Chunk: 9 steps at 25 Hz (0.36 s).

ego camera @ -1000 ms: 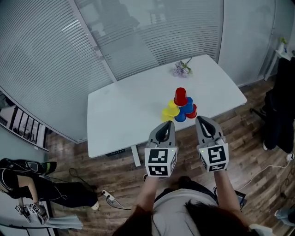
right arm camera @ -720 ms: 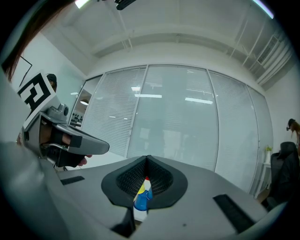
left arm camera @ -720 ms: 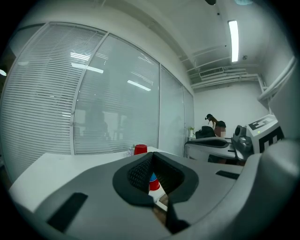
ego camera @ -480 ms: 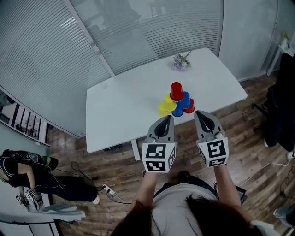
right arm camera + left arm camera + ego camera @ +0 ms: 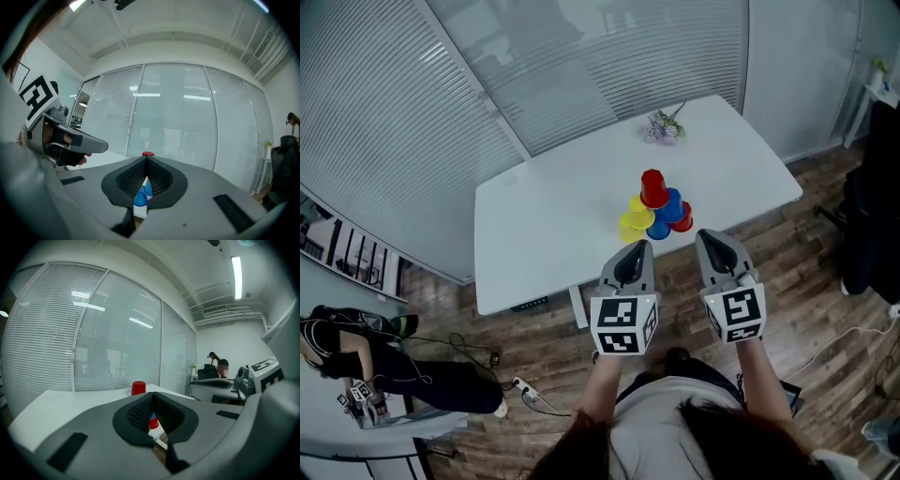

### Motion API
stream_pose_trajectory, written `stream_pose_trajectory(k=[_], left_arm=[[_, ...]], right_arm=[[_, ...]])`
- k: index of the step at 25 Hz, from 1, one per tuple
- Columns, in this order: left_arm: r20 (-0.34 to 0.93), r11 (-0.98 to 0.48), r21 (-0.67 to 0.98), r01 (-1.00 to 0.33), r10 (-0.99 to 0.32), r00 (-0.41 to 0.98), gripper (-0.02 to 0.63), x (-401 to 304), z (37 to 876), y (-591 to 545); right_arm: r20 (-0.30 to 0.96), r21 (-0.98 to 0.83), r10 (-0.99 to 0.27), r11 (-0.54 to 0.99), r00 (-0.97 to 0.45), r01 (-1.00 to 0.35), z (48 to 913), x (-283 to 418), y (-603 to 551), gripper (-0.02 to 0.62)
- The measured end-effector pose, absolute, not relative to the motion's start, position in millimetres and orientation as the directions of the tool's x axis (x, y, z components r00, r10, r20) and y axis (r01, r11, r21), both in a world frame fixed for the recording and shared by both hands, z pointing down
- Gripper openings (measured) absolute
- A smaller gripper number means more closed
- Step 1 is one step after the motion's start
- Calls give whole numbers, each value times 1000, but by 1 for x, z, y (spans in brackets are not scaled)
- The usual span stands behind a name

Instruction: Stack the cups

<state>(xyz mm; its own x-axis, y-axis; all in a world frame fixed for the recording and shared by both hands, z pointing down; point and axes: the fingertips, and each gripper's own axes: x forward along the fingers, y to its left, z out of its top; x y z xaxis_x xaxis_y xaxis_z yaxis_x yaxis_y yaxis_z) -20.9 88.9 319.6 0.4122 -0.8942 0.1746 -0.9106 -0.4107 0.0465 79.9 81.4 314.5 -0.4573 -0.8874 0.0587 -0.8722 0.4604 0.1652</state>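
while short of cups (image 5: 658, 206), left tool (image 5: 638, 247), right tool (image 5: 706, 236) closed, empty

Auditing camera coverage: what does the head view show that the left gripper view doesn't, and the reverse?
Head view only: the yellow cups in the stack, the wood floor, and the left gripper seen from outside.

Left gripper view only: a ceiling light strip and a person by a far desk.

Both: the top red cup, the white table, the blinds and the right gripper.
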Motion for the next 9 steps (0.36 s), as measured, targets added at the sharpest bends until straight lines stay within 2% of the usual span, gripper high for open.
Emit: stream_pose_trajectory(k=[9], left_arm=[[181, -416, 59, -907, -889, 420, 18, -16, 342, 74]], right_arm=[[60, 163, -885, 464, -461, -871, 336, 83, 70, 28]])
